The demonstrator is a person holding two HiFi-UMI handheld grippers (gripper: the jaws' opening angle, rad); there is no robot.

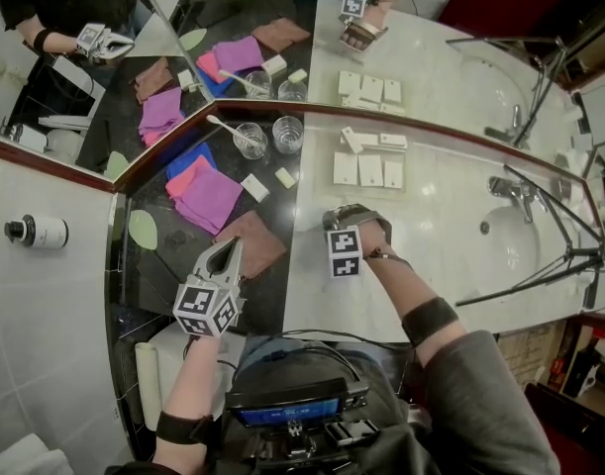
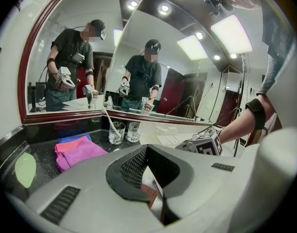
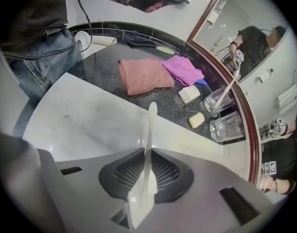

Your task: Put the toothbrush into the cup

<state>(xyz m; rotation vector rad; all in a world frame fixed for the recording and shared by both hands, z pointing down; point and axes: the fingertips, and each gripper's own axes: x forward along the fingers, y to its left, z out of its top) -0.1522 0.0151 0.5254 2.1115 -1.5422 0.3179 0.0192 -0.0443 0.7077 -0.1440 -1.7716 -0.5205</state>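
**A:** So, head view first: where are the claws?
**B:** Right gripper (image 1: 352,221) points down over the white counter. Left gripper (image 1: 228,253) hovers by the brown cloth (image 1: 257,237).
**A:** Left gripper view?
**B:** Jaws together, empty.
**A:** Right gripper view?
**B:** Clamped narrow on the toothbrush (image 3: 149,140). The grasp looks done; next I'd carry it to the empty cup (image 1: 287,134) by the mirror and lower it in.

1. The toothbrush (image 3: 149,130) is white and slim. It is clamped between the right tongs (image 3: 147,154), with one rounded end sticking out past them above the pale marble worktop (image 3: 90,125).
2. The empty cup (image 1: 287,133) is clear glass and stands upright on the dark worktop by the mirror.
3. The other cup (image 1: 251,139), just beside it, holds a second toothbrush (image 1: 226,127), which leans.
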